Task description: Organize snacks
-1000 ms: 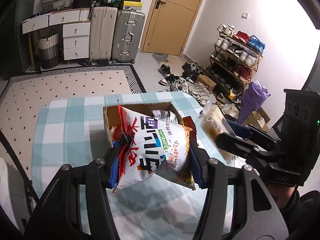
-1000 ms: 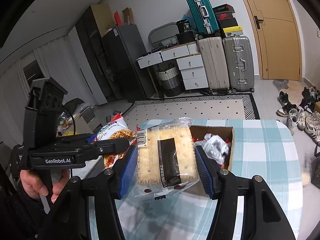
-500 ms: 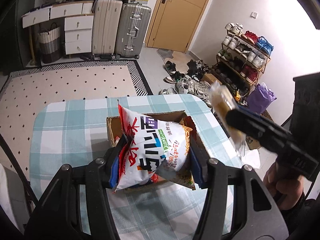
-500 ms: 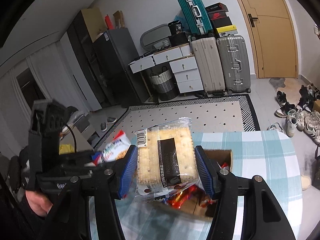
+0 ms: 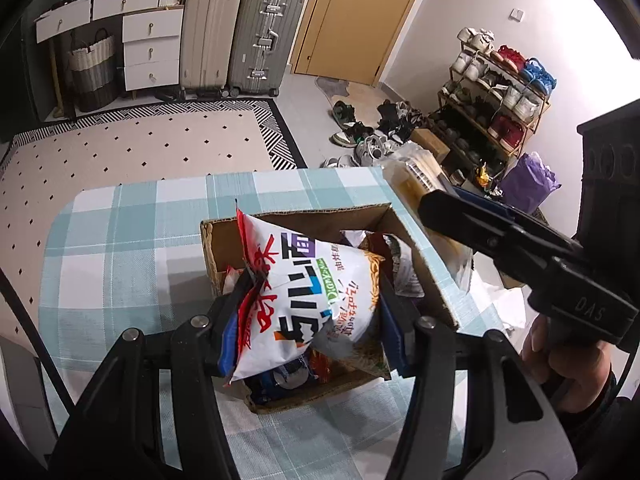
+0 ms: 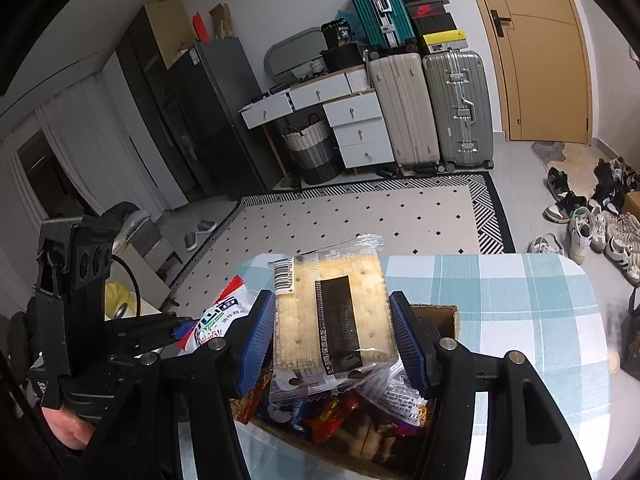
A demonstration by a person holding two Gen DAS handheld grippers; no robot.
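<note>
We see a white noodle snack bag (image 5: 304, 300) with red and black lettering pinched between the blue pads of the left gripper (image 5: 308, 320), low centre in the left wrist view, hanging over the open cardboard box (image 5: 420, 256). The right gripper (image 6: 332, 340) clamps a clear-wrapped cracker pack (image 6: 332, 316) — pale squares, a black label, a barcode at its upper left — at the centre of its own view, above the box's near end.

The box sits on the checked surface (image 5: 120, 248), its right wall close to the surface's right edge; bare cloth lies to the left and beyond it.

The left view shows the box's whole rim and the shoe rack (image 5: 500, 92) at right. The right view looks down on the red and silver packets (image 6: 340, 412) already inside — and takes in the dark fridge (image 6: 208, 112) at upper left.
</note>
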